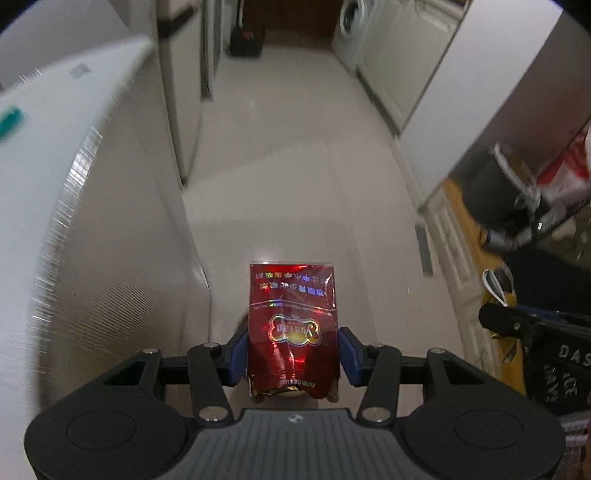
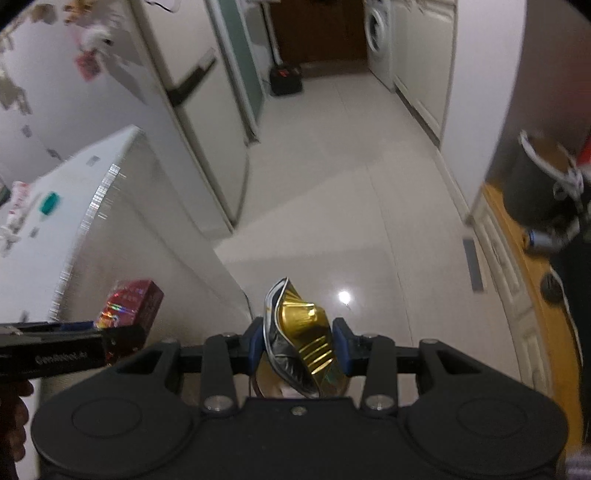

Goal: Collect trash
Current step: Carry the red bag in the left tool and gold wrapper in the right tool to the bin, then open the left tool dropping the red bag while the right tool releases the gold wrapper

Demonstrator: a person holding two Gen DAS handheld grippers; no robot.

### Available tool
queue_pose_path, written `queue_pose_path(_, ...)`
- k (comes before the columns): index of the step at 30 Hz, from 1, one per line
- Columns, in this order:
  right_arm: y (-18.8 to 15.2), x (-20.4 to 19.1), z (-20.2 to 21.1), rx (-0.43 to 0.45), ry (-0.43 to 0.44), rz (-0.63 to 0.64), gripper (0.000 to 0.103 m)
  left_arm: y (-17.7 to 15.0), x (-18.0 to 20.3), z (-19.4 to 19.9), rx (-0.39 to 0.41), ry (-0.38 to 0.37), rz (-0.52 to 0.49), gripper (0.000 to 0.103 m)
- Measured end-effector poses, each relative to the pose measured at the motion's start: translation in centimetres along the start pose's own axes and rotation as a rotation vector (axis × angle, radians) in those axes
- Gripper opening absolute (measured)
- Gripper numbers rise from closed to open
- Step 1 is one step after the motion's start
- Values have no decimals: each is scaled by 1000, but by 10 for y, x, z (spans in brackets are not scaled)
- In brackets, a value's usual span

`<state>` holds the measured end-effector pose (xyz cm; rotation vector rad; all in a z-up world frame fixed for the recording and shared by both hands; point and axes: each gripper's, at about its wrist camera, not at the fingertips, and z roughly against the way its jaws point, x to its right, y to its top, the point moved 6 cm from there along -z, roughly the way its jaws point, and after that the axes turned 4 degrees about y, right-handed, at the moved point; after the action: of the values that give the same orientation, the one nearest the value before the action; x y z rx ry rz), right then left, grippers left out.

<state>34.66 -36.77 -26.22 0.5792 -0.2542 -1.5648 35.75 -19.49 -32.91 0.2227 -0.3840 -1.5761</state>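
Observation:
My left gripper [image 1: 293, 349] is shut on a crumpled red cigarette pack [image 1: 291, 321] with gold lettering; its blue pads press both sides. The same red pack [image 2: 129, 306] shows at the lower left of the right wrist view, beside the left gripper's black body. My right gripper [image 2: 300, 345] is shut on a crushed gold and silver foil wrapper [image 2: 301, 336], squeezed between its blue pads. Both grippers point steeply down over a pale tiled floor [image 1: 295, 177]. A dark bin [image 1: 491, 192] stands at the right, partly hidden by a wall edge; the same dark bin [image 2: 532, 184] appears in the right wrist view.
A white appliance [image 1: 74, 206] fills the left side, with a fridge [image 2: 207, 122] behind it. White cabinets [image 1: 399, 74] and a washing machine [image 2: 376, 29] line the right. A dark box [image 2: 286, 79] sits at the far end of the floor. Yellow flooring [image 2: 532, 280] lies at right.

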Motion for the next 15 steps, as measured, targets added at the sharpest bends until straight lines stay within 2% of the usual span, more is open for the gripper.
queue_pose_path(8, -52, 52, -89, -126, -2, -57, 40, -34, 7, -133, -143, -22, 71, 51)
queue_pose_path(15, -97, 74, -186, -200, 66, -129, 40, -51, -15, -236, -194, 5, 134, 51)
